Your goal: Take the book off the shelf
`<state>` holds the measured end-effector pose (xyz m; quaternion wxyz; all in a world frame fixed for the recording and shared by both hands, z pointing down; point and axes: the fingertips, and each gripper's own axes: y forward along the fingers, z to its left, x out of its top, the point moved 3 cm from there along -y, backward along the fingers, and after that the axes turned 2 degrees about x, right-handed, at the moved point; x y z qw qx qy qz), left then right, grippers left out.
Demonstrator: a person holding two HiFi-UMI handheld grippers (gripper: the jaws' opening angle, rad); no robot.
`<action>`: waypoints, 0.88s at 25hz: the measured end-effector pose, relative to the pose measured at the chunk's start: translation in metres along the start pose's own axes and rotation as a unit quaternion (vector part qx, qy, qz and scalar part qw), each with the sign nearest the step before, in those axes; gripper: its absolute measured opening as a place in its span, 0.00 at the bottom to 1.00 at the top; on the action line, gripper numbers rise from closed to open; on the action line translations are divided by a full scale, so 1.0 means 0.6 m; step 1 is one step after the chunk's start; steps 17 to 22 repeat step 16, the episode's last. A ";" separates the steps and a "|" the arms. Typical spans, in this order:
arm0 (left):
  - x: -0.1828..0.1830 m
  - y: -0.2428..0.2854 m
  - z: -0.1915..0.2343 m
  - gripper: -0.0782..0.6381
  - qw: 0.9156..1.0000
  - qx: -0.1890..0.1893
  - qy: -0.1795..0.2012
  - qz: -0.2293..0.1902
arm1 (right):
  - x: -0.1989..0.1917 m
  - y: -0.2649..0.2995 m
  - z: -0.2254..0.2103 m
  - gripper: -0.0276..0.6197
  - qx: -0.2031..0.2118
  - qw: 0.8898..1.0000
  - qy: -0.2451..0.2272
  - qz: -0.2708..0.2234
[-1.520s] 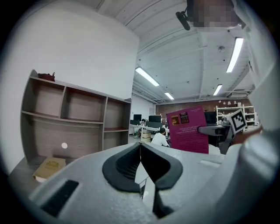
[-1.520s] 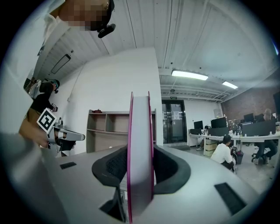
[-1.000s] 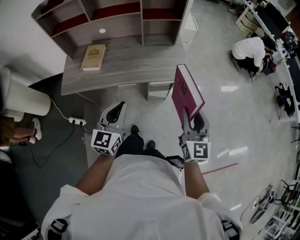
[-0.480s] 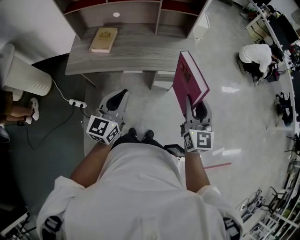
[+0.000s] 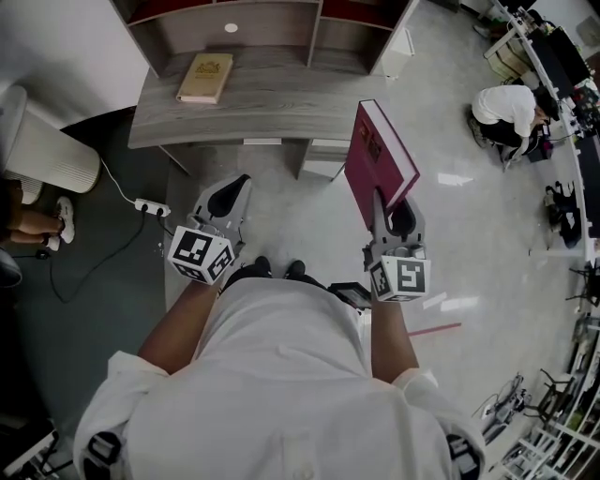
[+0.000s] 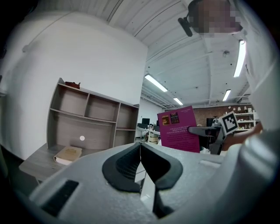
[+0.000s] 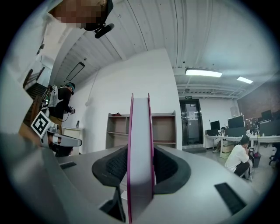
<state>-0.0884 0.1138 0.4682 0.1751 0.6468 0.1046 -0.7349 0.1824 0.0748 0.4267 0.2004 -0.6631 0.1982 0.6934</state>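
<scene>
While held upright at centre right of the head view, the magenta hardcover book (image 5: 375, 155) is pinched by the right gripper (image 5: 388, 211), clear of the grey wooden shelf unit (image 5: 272, 28) at the top. The left gripper (image 5: 228, 199) is seen pressed together, empty. A tan book (image 5: 204, 77) is noted flat at upper left.

Floor power strip (image 5: 150, 205); crouching person (image 5: 506, 108)

Matt grey wood-grain desk (image 5: 281, 103), glossy polished floor (image 5: 469, 225), smooth-covered book (image 5: 377, 164) with paper pages.
</scene>
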 end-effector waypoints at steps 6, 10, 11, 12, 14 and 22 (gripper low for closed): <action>-0.006 0.020 0.011 0.13 1.000 -0.007 0.004 0.001 | -0.009 0.001 -0.004 0.27 -0.008 1.000 0.001 -0.004; -0.011 0.029 0.018 0.13 1.000 -0.007 0.003 0.000 | -0.019 -0.003 -0.009 0.27 -0.016 1.000 0.002 -0.005; -0.012 0.033 0.021 0.13 1.000 -0.007 0.002 0.000 | -0.021 -0.001 -0.010 0.27 -0.015 1.000 0.002 -0.004; -0.014 0.037 0.022 0.13 1.000 -0.007 0.001 0.000 | -0.023 0.000 -0.011 0.27 -0.013 1.000 0.001 -0.003; -0.014 0.044 0.022 0.13 1.000 -0.008 0.000 -0.002 | -0.025 0.000 -0.017 0.27 -0.011 1.000 0.001 -0.003; -0.013 0.050 0.019 0.13 1.000 -0.010 -0.002 -0.004 | -0.027 -0.002 -0.025 0.27 -0.013 1.000 0.003 -0.004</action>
